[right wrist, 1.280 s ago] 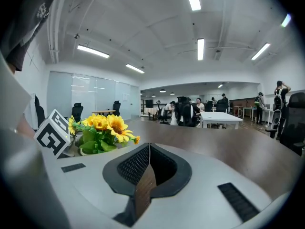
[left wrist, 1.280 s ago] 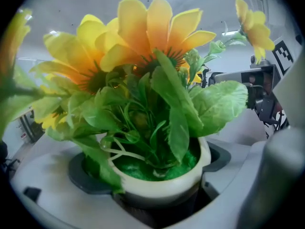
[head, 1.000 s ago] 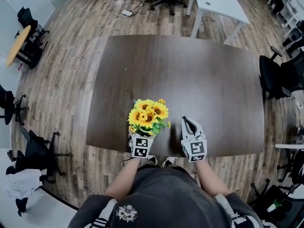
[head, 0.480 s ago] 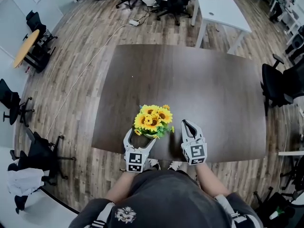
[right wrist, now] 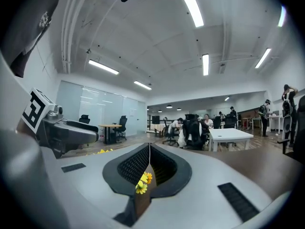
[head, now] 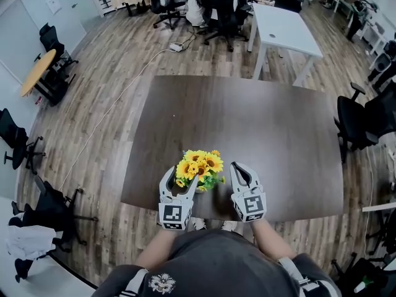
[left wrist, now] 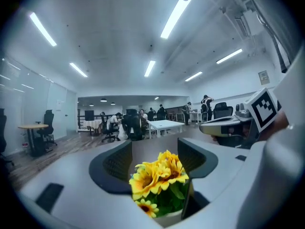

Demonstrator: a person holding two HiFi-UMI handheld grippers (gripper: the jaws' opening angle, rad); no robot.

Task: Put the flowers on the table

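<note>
At the far left, a round yellow table [head: 36,73] and black office chairs [head: 13,138] stand on the wood floor, well apart from the dark table [head: 247,116]. A cable [head: 117,91] runs across the floor beside the table's left edge.

The left gripper [head: 182,176] reaches over the near edge, left of the middle. Its jaws are spread wide, one on each side of the flowers [head: 199,167], and neither pad presses the blooms. The yellow bunch stands in a pale pot [left wrist: 167,217] on the table, close to the near edge. The far jaw sits very close to the pot, and I cannot tell whether it touches.

Just right of the flowers, the right gripper [head: 239,167] also rests over the near edge. Its jaws are pressed together with nothing held.

The tabletop is bare beyond both grippers and out to the right. A black chair [head: 362,113] stands close to the right edge, and a white table [head: 284,23] stands beyond the far right corner.
</note>
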